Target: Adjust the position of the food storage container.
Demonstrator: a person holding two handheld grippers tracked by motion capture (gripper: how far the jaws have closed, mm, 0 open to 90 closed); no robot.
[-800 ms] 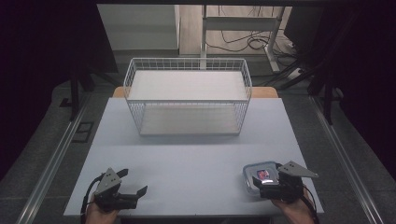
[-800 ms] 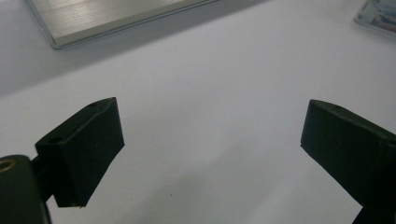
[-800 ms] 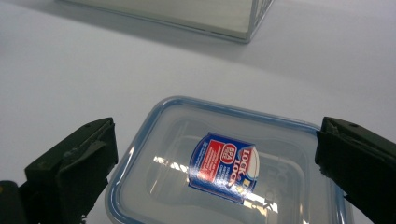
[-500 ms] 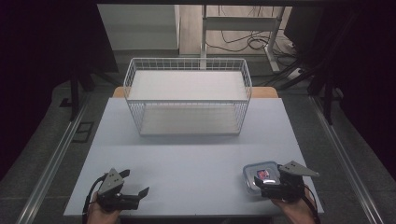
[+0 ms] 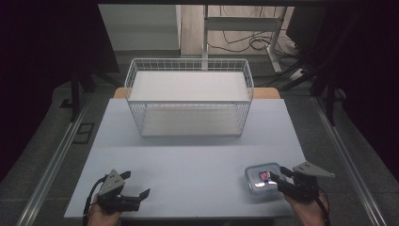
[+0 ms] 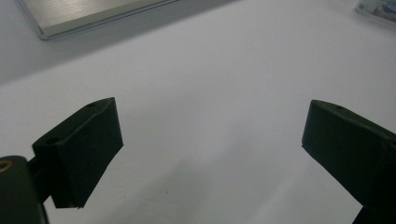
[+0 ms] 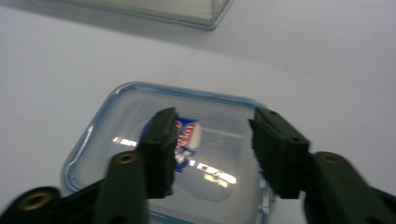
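A clear square container (image 5: 260, 181) with a blue-rimmed lid lies on the white table (image 5: 197, 155) at the front right. Inside it is a small packet (image 7: 189, 135) with a red and blue label. My right gripper (image 5: 277, 175) hovers over the lid, and in the right gripper view the gripper (image 7: 212, 135) has its jaws apart with nothing between them. The container's lid (image 7: 116, 121) lies just beneath the jaws. At the front left, my left gripper (image 5: 135, 184) stands wide open over bare table, and the left gripper view also shows the gripper (image 6: 210, 123) with nothing in it.
A white wire basket (image 5: 188, 99) stands at the back middle of the table, with a white panel lying across its top. Its base edge (image 6: 93, 18) appears at the top left of the left gripper view. Metal rails run along both sides of the table.
My left gripper has shifted slightly toward the near edge. The right gripper has stayed over the container.
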